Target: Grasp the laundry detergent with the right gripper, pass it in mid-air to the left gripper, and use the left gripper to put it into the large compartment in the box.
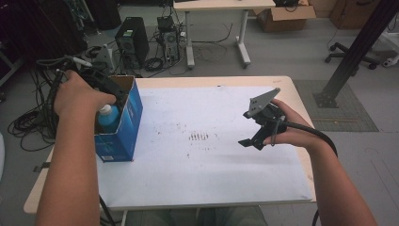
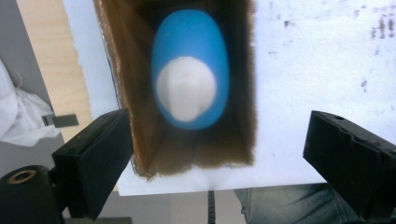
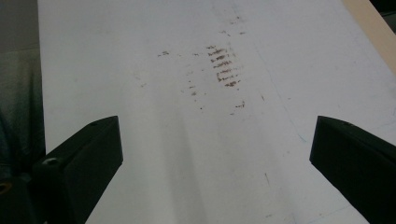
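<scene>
even, soft indoor light in the high view, with faint shadows on the white sheet [image 1: 211,155] and dim floor at the far left. the bottle [image 2: 189,74] looks blurred in the left gripper view. the sheet shows a pale sheen in the right gripper view, its near jaws soft.

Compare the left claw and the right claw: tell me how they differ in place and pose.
The left claw hangs above the open blue box, looking down at the blue bottle inside; the right claw hovers over the bare white sheet. The left sits at the table's left edge, the right near its right side. Both stand open, holding nothing.
</scene>
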{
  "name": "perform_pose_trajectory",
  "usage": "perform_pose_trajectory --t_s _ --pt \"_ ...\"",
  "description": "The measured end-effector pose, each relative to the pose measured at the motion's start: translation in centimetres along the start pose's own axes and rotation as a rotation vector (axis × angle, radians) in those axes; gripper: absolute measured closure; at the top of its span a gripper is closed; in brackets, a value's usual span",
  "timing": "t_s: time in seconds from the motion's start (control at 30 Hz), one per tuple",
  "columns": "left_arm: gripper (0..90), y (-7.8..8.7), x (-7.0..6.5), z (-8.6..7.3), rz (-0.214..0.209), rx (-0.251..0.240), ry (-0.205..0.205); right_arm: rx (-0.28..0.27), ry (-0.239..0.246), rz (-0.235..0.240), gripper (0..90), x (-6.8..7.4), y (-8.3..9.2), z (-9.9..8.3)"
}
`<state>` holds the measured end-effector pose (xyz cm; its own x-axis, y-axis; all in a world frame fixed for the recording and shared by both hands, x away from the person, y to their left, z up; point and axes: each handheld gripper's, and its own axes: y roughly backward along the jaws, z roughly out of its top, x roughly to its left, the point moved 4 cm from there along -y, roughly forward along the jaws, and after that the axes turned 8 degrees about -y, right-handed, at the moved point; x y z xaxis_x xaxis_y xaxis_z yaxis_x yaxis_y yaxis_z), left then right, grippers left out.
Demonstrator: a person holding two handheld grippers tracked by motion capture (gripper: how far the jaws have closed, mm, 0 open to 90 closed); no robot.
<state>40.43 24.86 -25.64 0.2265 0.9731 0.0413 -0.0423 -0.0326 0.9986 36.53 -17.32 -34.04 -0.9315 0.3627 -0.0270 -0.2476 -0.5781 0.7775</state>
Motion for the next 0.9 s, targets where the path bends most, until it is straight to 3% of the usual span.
perform_pose_trajectory --t_s 0.03,0.07,0.17,0.33,0.4,0.43,0.63,0.8,0.83,0.87,0.9 --pt "4.1 0.6 -0.6 0.0 -0.004 -0.006 -0.032 0.001 0.004 -0.005 2.6 0.0 0.3 0.1" --pt "3.9 0.6 -0.6 0.0 -0.004 -0.006 -0.032 0.001 0.004 -0.005 2.6 0.0 0.3 0.1" --pt "3.3 1.6 -1.9 0.0 -0.01 -0.024 -0.092 0.005 0.009 -0.015 2.7 0.1 0.9 0.2" --pt "2.7 2.6 -3.3 0.2 -0.009 -0.049 -0.15 0.004 0.011 -0.023 2.6 0.0 1.6 0.4" --pt "1.7 3.6 -4.4 0.3 -0.004 -0.058 -0.196 0.005 0.014 -0.028 2.6 0.0 2.1 0.5" --pt "1.6 3.6 -4.4 0.3 -0.004 -0.058 -0.196 0.005 0.014 -0.028 2.6 0.0 2.1 0.5" --pt "0.3 5.1 -6.8 0.6 -0.01 -0.06 -0.324 0.032 0.013 -0.037 2.7 -0.2 2.8 0.5" --pt "0.2 5.2 -9.0 0.3 -0.002 -0.036 -0.469 0.061 0.022 -0.044 2.7 -0.4 3.3 0.8" --pt "0.2 5.2 -9.0 0.3 -0.002 -0.036 -0.469 0.061 0.022 -0.044 2.7 -0.4 3.3 0.8" --pt "0.2 5.3 -10.1 0.1 -0.018 -0.036 -0.543 0.078 0.03 -0.049 2.7 -0.4 3.6 1.0" --pt "0.2 5.3 -10.7 0.0 -0.008 -0.039 -0.58 0.085 0.035 -0.052 2.7 -0.5 3.7 1.1"
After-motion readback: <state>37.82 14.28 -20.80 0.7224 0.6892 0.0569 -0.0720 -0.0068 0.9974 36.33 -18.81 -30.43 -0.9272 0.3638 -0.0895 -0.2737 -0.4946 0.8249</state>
